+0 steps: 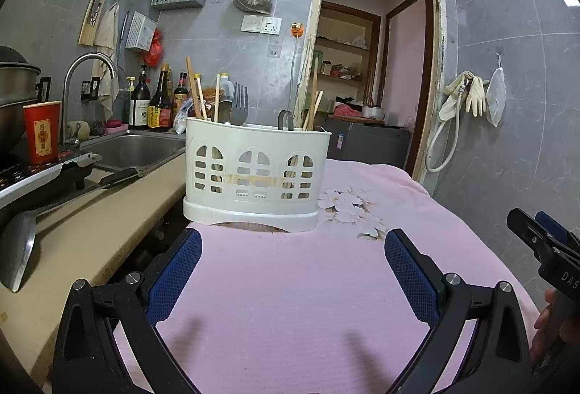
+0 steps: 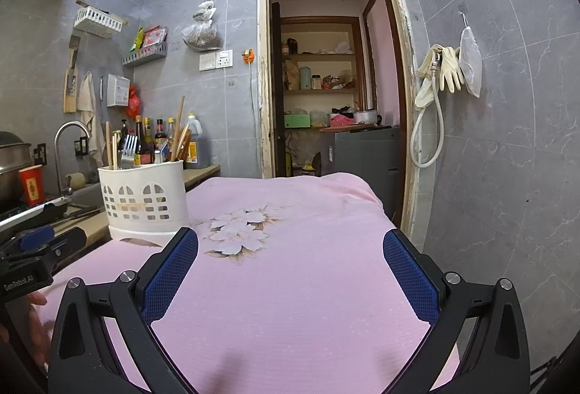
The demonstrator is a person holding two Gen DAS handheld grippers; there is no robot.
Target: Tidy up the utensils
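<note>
A white plastic utensil holder [image 1: 253, 176] stands on the left edge of a pink flowered cloth [image 1: 290, 285]. It holds wooden chopsticks [image 1: 194, 89], a grey fork [image 1: 239, 103] and a metal handle [image 1: 285, 120]. My left gripper [image 1: 291, 249] is open and empty, just in front of the holder. The holder also shows in the right wrist view [image 2: 145, 198], at the left. My right gripper [image 2: 290, 249] is open and empty above the cloth [image 2: 297, 285], to the right of the holder. Each gripper shows at the edge of the other's view.
A beige counter [image 1: 90, 241] at the left carries a spatula [image 1: 21, 249], a stove, a red cup [image 1: 41, 132], a steel sink [image 1: 134, 151] and sauce bottles [image 1: 159, 103]. A doorway [image 1: 373, 67] opens behind. A hose and gloves [image 1: 464, 96] hang on the right wall.
</note>
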